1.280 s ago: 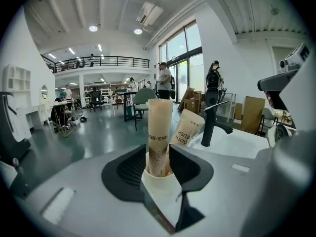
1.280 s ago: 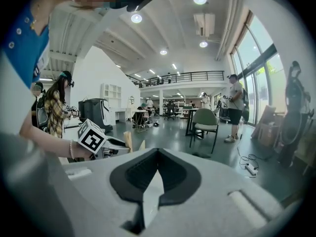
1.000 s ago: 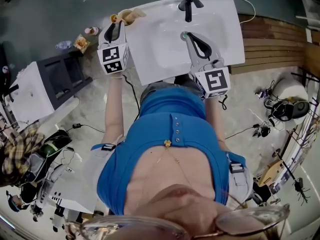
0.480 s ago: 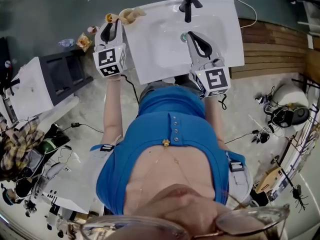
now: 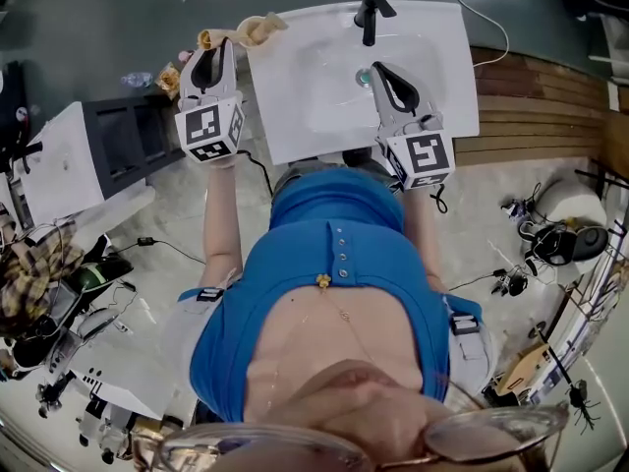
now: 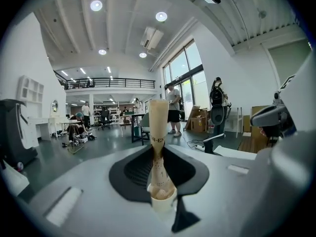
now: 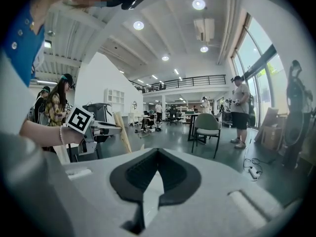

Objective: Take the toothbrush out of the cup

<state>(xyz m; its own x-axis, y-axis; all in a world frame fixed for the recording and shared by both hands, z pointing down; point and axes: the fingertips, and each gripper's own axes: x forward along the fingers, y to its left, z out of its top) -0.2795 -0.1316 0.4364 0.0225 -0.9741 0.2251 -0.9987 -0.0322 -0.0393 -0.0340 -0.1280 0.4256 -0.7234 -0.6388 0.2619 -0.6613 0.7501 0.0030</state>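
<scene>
Head view and both gripper views, person standing at a white washbasin (image 5: 432, 57). The left claw (image 5: 214, 49) is pinching the toothbrush (image 6: 159, 127), a long tan paper-wrapped stick with dark print on it, and is holding it off the washbasin's left edge. Its jaws have just been closing, and the stick is sitting between them, rising upright past their tips in the left gripper view. The stick's lower end is showing as a pale round stub just in front of the jaws. The tan cup (image 5: 261, 29) is resting on the washbasin's far left corner. The toothbrush is standing out of it and apart from it, to its left in the head view.

The right claw (image 5: 378, 72) is hanging over the bowl with its tips just beside the drain (image 5: 363, 75), nearer the person than the black tap (image 5: 371, 10). Its jaws are pressing together with nothing between them. In the right gripper view the left claw is appearing at the left, with the tan stick leaning above it.
</scene>
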